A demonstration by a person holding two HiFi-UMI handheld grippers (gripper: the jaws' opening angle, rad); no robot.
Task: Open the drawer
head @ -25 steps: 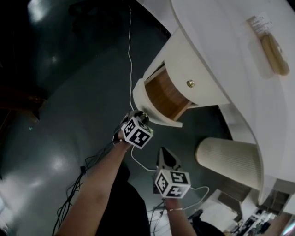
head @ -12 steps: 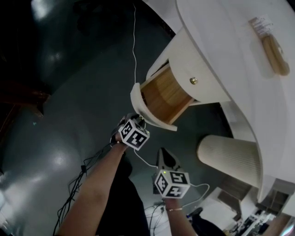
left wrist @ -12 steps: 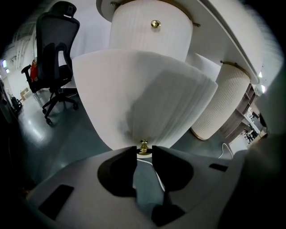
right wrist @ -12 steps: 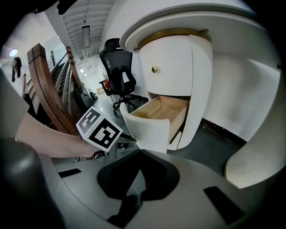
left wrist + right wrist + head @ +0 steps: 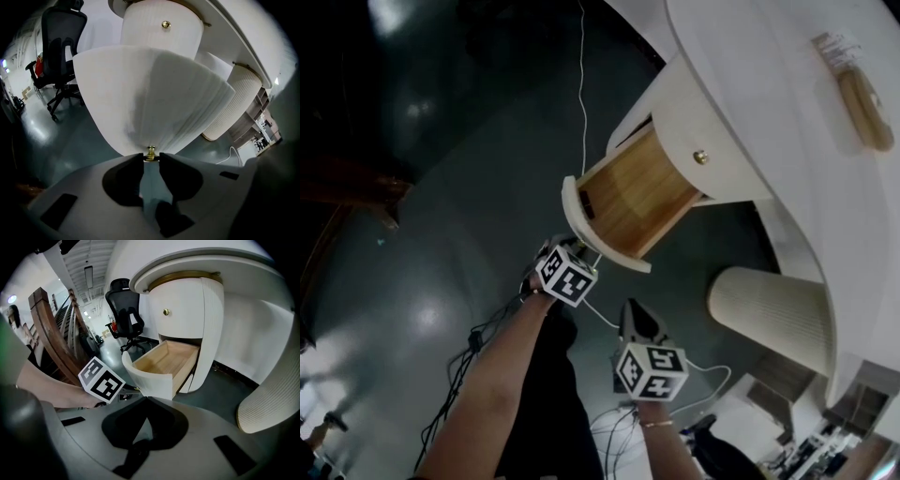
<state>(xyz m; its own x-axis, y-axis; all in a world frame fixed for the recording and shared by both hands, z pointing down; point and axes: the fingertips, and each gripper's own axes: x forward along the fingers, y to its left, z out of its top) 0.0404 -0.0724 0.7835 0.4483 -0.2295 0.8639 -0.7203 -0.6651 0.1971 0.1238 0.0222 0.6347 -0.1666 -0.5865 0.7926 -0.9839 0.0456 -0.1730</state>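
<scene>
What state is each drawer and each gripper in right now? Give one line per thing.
Lower drawer: open, nothing visible inside.
Upper drawer: shut.
Left gripper: shut on the lower drawer's brass knob.
Right gripper: shut, holding nothing, clear of both drawers.

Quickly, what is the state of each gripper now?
Left gripper: shut on the knob.
Right gripper: shut, holding nothing.

Left claw [image 5: 151, 158] and right claw [image 5: 146, 401] bear black-and-white marker cubes [image 5: 565, 278] (bracelet [image 5: 651, 424] worn).
</scene>
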